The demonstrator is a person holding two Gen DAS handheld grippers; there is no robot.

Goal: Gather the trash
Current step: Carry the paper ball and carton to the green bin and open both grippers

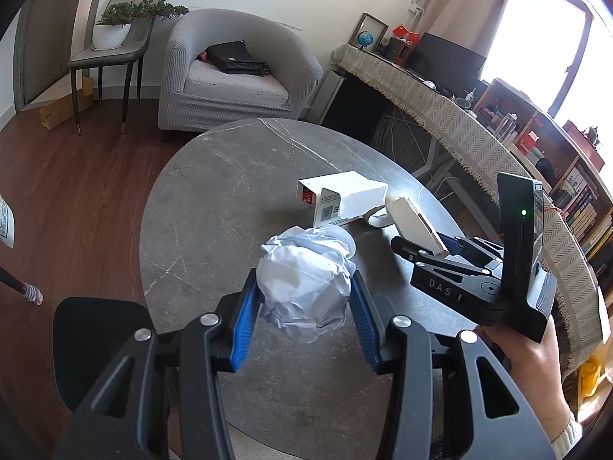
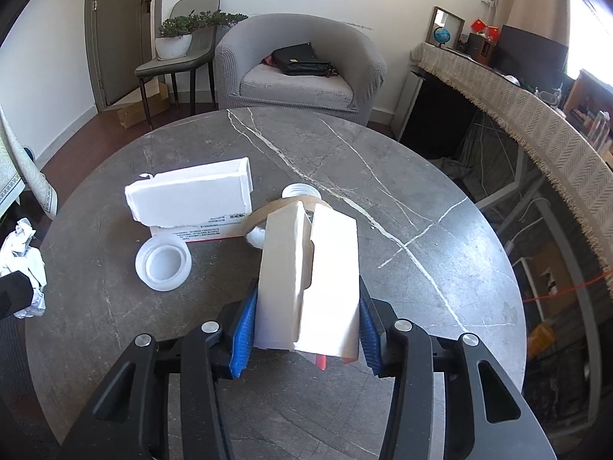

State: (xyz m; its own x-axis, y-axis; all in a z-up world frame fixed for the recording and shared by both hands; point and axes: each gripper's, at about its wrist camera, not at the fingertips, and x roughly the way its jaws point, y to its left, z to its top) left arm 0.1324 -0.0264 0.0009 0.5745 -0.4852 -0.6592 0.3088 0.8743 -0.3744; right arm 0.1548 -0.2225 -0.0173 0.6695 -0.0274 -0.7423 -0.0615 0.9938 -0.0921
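My left gripper (image 1: pixel 304 299) is shut on a crumpled ball of white paper (image 1: pixel 304 280), held above the round grey marble table (image 1: pixel 214 207). My right gripper (image 2: pixel 306 318) is shut on a folded white cardboard carton (image 2: pixel 310 268); its blue pads press both sides. In the left wrist view that carton (image 1: pixel 415 226) shows in the right gripper, held by a hand (image 1: pixel 528 368). A torn white box (image 2: pixel 191 199) lies on the table, with a clear plastic lid (image 2: pixel 164 264), a brown tape ring (image 2: pixel 268 207) and a white cap (image 2: pixel 300 191) near it. The paper ball (image 2: pixel 23 264) shows at the far left.
A grey armchair (image 2: pixel 299 69) with a black bag (image 2: pixel 302 59) stands beyond the table. A chair holding a potted plant (image 2: pixel 174 38) is at the back left. A cloth-covered desk (image 2: pixel 536 115) with a monitor runs along the right. A black seat (image 1: pixel 95 345) sits by the near table edge.
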